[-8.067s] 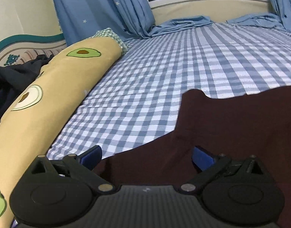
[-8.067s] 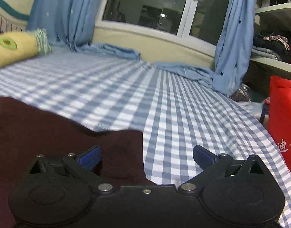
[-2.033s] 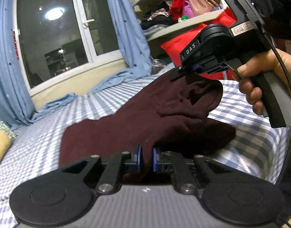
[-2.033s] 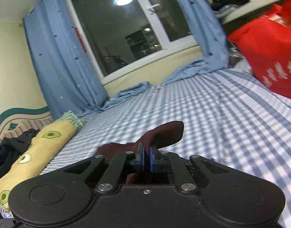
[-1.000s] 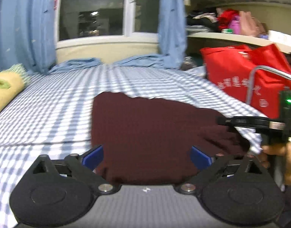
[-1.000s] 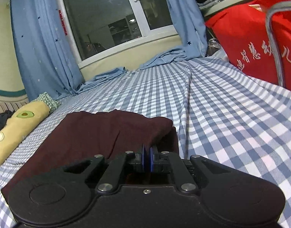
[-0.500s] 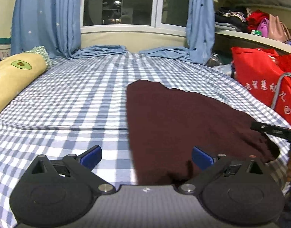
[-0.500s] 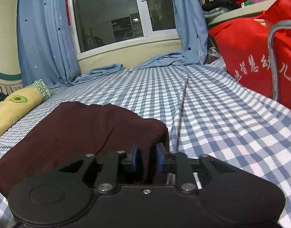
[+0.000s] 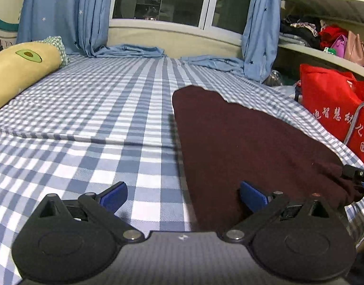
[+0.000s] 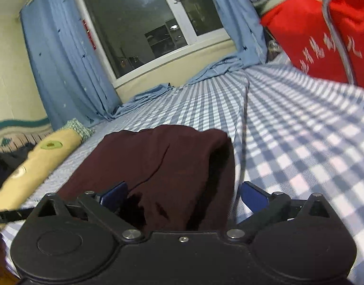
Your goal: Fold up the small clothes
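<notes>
A folded maroon garment (image 9: 248, 142) lies on a blue checked bedsheet (image 9: 99, 118).

The left gripper (image 9: 183, 196) hangs over its near edge, blue fingers wide apart; the right gripper (image 10: 184, 196) is likewise spread, the cloth's rounded fold between its tips. A yellow avocado-print bolster (image 9: 18, 68) lies near blue curtains (image 9: 63, 11); a red bag (image 9: 336, 104) stands beside the bed.

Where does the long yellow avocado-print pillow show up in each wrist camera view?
Left wrist: long yellow avocado-print pillow at the far left edge, upper half.
Right wrist: the pillow at the left, mid-height, left of the dark maroon garment.
Shared landmark: the blue star-print curtain behind the pillow's far end.
</notes>
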{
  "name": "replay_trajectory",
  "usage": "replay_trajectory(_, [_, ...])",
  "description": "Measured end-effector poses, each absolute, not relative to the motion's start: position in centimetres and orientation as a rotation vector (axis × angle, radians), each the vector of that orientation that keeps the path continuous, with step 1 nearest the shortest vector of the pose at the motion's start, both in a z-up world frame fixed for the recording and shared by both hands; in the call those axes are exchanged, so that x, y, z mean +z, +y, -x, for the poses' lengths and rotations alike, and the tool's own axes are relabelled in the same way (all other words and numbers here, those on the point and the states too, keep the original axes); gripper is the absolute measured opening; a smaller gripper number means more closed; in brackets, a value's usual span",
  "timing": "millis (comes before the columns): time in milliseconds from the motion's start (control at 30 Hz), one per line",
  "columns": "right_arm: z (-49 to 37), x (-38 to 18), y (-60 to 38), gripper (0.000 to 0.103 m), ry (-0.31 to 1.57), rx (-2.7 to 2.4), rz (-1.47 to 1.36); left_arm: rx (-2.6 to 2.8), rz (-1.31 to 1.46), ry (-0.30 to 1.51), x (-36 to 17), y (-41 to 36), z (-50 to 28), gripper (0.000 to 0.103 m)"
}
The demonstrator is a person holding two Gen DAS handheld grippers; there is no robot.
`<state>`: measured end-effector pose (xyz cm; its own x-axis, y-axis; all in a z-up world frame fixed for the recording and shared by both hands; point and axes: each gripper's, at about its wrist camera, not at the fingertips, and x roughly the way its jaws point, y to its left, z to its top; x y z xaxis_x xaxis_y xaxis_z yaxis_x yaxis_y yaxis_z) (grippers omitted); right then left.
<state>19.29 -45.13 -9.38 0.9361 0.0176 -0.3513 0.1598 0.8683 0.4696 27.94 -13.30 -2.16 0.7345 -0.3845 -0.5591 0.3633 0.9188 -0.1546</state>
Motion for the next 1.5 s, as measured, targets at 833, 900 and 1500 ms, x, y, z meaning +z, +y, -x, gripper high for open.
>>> replay_trajectory(833, [-24.9, -10.9, -47.9, 0.097, 0.431, -0.044, -0.558, -0.426, 0.034, 0.677, -4.3, -14.7, -28.4, 0.103])
replay_trajectory(900, [-24.9, -11.8, -47.9, 0.098, 0.424, -0.040, -0.576, -0.427, 0.046, 0.685, -4.4, -14.6, -28.5, 0.103])
replay_trajectory(1500, [-24.1, -12.4, -47.1, 0.073, 0.382, -0.039, -0.534, -0.418, -0.024, 0.642, -2.4, -15.3, -29.9, 0.102])
